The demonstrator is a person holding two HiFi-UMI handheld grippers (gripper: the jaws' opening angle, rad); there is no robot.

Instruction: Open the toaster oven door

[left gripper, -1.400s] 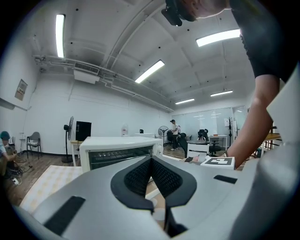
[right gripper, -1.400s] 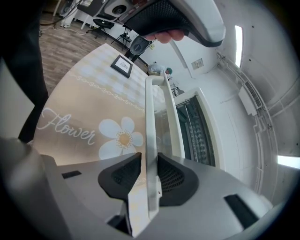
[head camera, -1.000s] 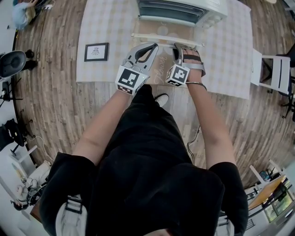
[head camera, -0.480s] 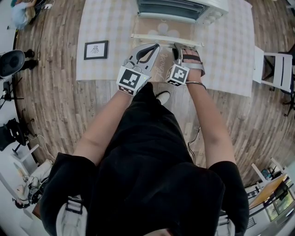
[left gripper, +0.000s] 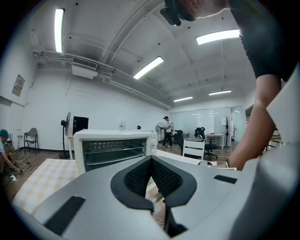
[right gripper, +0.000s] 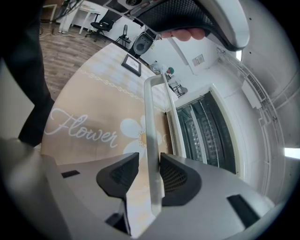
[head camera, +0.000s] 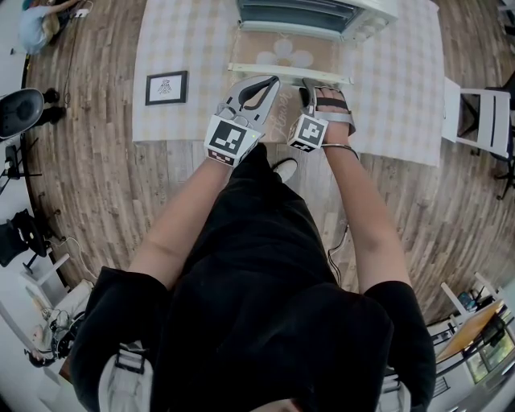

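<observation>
On the lowered door, our right gripper has just been loosening around the handle, left gripper closed, empty; next we withdraw

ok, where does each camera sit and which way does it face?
Head view: on the person's head, looking steeply down at the toaster oven, its open door, the left gripper and right gripper; torso and both forearms show.
Left gripper view: on the left gripper, looking roughly level over its shut jaws at the oven's front; right forearm at right.
Right gripper view: on the right gripper, looking down along the door handle between its open jaws; fingers at top.
Shared: both gripper views see the oven's racks.
</observation>
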